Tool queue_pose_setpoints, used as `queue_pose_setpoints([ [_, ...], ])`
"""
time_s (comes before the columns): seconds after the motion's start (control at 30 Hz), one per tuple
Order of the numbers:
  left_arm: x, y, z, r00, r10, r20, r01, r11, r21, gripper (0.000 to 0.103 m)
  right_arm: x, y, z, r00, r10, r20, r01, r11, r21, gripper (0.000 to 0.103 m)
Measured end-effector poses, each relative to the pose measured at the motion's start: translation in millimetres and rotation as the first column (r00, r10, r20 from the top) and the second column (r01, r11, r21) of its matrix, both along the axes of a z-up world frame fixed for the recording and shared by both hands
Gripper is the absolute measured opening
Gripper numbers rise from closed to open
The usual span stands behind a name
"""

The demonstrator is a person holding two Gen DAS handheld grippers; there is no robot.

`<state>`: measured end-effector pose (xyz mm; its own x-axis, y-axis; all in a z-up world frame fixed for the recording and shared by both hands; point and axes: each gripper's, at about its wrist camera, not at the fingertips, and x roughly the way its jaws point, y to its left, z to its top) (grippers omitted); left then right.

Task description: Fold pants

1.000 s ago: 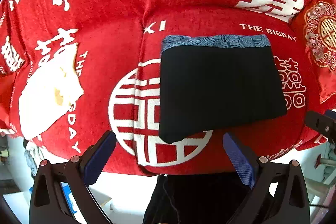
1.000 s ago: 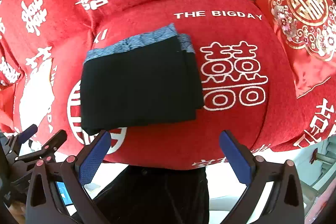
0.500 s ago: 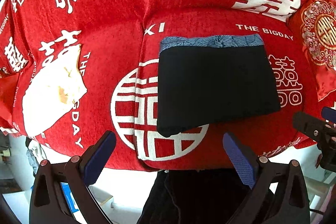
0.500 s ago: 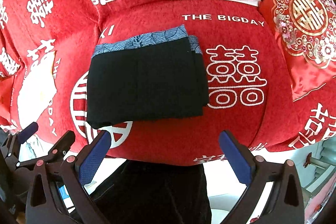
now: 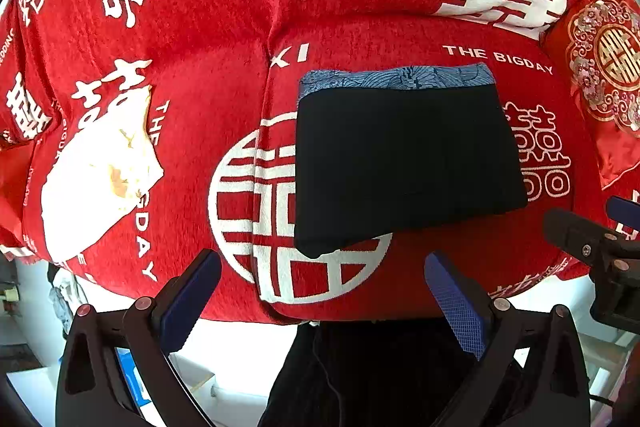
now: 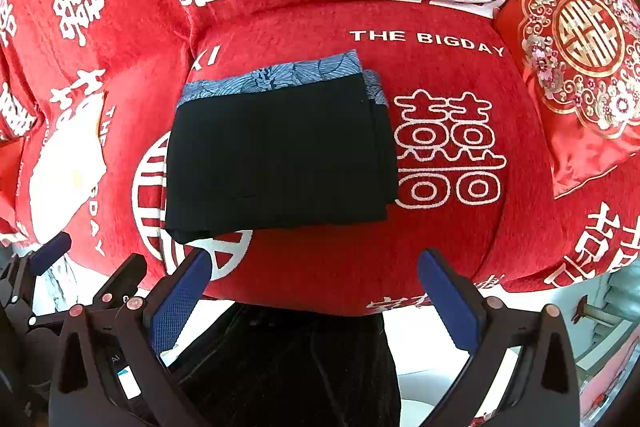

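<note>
While both grippers hang off the front edge of the red sofa cushion, the black pants lie folded in a flat rectangle on it. Left gripper and right gripper show jaws spread wide, holding nothing.

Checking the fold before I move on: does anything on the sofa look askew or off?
The folded pants lie flat, but layers peek out along the right edge and the near left corner sags lower. A white patch on the red cover looks worn or overexposed.
</note>
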<state>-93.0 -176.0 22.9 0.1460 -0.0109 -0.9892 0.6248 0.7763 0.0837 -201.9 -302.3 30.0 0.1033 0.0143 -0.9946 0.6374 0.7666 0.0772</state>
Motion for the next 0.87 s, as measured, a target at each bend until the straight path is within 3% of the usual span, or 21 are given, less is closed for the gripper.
queue_pose_setpoints([
  [0.87, 0.0, -3.0, -2.6, 1.0, -0.016, 0.0, 0.016, 1.0, -0.002, 0.102, 4.8, 4.9, -2.8, 1.0, 0.019, -0.019, -0.019, 1.0, -0.014, 0.103],
])
